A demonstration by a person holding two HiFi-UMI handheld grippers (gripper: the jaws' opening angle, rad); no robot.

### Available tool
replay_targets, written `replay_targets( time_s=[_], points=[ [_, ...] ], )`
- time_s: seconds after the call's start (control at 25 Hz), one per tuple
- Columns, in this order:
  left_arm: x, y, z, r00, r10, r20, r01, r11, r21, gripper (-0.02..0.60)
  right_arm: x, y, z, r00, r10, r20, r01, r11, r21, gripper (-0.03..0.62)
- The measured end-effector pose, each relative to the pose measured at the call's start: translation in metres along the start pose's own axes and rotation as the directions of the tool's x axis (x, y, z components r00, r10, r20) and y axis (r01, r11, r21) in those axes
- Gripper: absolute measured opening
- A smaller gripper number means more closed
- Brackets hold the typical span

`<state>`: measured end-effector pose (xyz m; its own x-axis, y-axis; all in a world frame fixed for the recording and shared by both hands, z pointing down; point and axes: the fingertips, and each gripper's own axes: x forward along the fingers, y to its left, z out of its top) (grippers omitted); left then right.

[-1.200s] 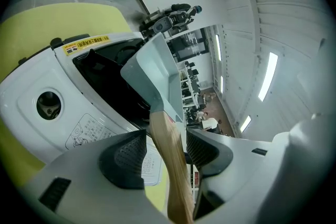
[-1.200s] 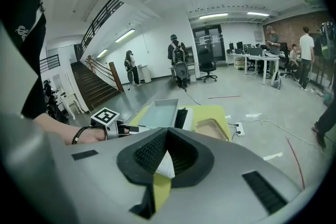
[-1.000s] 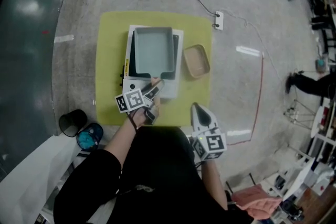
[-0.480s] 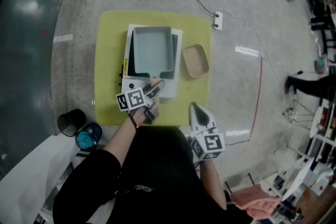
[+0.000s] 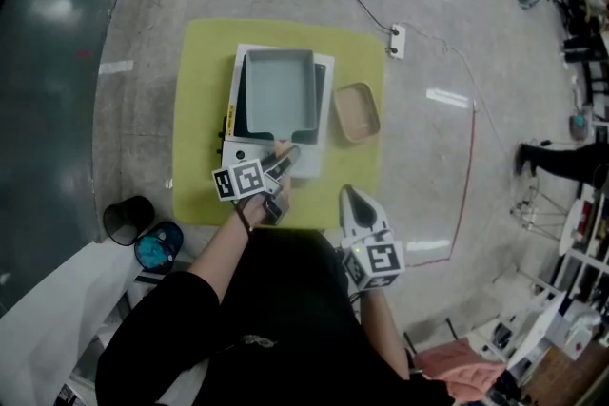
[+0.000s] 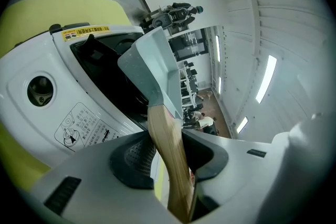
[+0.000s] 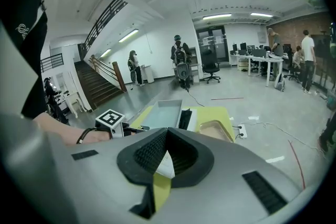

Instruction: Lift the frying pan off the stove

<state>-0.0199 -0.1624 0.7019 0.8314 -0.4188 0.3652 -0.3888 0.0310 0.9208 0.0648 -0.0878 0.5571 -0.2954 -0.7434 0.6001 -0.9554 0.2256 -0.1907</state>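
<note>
A rectangular grey-blue frying pan (image 5: 278, 90) sits on a white portable stove (image 5: 249, 150) on a yellow mat (image 5: 200, 128). Its wooden handle (image 5: 283, 145) points toward me. My left gripper (image 5: 284, 161) is at that handle. In the left gripper view the handle (image 6: 165, 139) runs between the jaws, which have just been closing, and both pads touch it. The pan (image 6: 152, 65) still rests on the stove (image 6: 52, 107). My right gripper (image 5: 354, 197) hovers over the mat's near edge, right of the stove. It (image 7: 165, 136) is shut with nothing in it.
A tan oval dish (image 5: 355, 111) lies on the mat right of the stove. A power strip (image 5: 395, 38) with a cable lies past the mat's far right corner. A black cup (image 5: 124, 222) and a blue round object (image 5: 157, 247) stand on the floor at the near left.
</note>
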Motion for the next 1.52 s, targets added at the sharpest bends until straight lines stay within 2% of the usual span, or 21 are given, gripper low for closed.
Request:
replay_targets(
  time_s=[0.52,0.72,0.92,1.24,1.52],
  points=[
    [-0.009,0.0,-0.004,0.998,-0.009,-0.061,0.009,1.0,0.007,0.173,0.0,0.007,-0.002,1.0,0.001,0.003,-0.001,1.0,-0.006,0.015],
    [-0.016,-0.002,-0.007,0.996,-0.003,-0.093,0.007,0.999,0.044,0.166,0.002,0.014,0.002,1.0,0.01,0.013,-0.01,1.0,-0.007,0.015],
    [-0.02,-0.017,-0.015,0.993,-0.03,-0.113,0.036,0.998,0.055,0.167,0.001,0.02,0.004,0.998,0.045,0.038,-0.044,0.999,-0.024,0.015],
    [-0.037,-0.055,-0.027,0.996,-0.043,-0.082,0.054,0.989,0.138,0.167,-0.014,0.027,0.017,0.993,0.09,0.08,-0.085,0.994,-0.067,0.015],
    [-0.051,-0.079,-0.041,0.999,-0.045,-0.018,0.047,0.989,0.14,0.17,-0.026,0.03,0.027,0.982,0.144,0.12,-0.128,0.983,-0.128,0.015]
  ],
)
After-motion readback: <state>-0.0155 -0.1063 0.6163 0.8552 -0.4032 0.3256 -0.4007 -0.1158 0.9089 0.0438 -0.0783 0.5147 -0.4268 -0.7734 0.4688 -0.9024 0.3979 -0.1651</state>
